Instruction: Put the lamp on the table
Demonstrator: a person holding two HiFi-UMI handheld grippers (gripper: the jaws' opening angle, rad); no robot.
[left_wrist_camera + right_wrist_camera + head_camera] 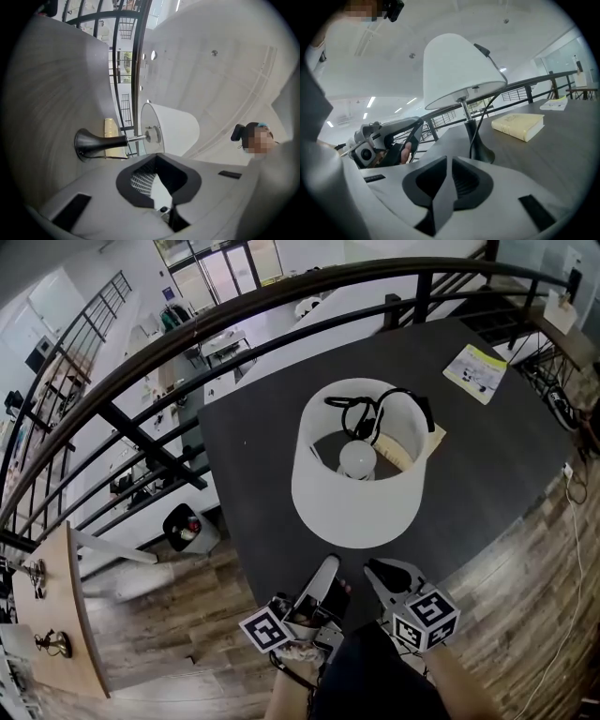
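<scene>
Lamp upright on the table — both my tongs empty at the near edge.

From my seat, the left gripper (328, 564) is clenched on nothing, hanging just off the near edge of the table (262, 474) and apart from the lamp (356, 493). The lamp stands upright mid-table with its base flat on the dark top, its cord looped at the shade's open top and a pale book (518, 125) just behind it. The right gripper (380, 570) hangs beside the left, jaws a little parted with nothing between them. I judge the placing itself done — what remains, if anything, is clearing my tongs away. A leaflet (475, 371) lies at the far right corner.
</scene>
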